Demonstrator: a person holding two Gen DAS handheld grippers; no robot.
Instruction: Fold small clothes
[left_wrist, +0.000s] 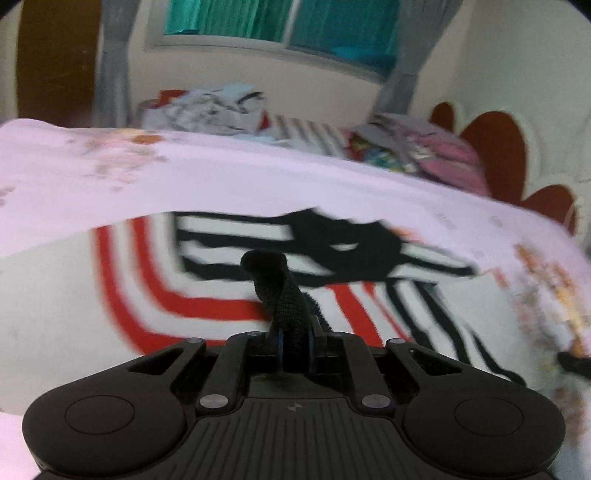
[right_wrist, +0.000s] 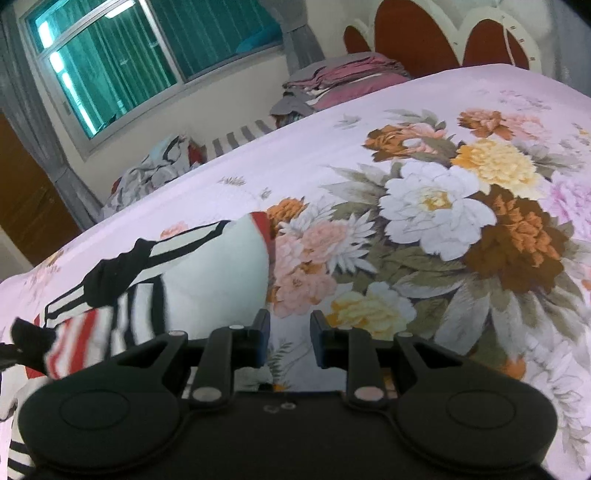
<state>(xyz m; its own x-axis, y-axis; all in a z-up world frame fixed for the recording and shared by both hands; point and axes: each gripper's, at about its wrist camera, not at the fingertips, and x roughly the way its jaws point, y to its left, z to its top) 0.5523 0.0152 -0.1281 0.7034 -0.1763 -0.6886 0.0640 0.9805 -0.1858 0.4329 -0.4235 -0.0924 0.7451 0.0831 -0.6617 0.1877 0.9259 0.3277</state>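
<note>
The left gripper (left_wrist: 291, 332) is clamped on a black knitted edge of the striped garment (left_wrist: 207, 280) — a pinch that probably serves to carry that edge over for a fold. The right gripper (right_wrist: 288, 332) hangs beside the garment with its jaws apart and nothing between them. The garment lies spread on the near left part of the floral bedsheet (right_wrist: 424, 206). Far off, heaped clothes (right_wrist: 155, 166) sit under a window (right_wrist: 147, 55); a headboard (right_wrist: 424, 37) stands far right.
</note>
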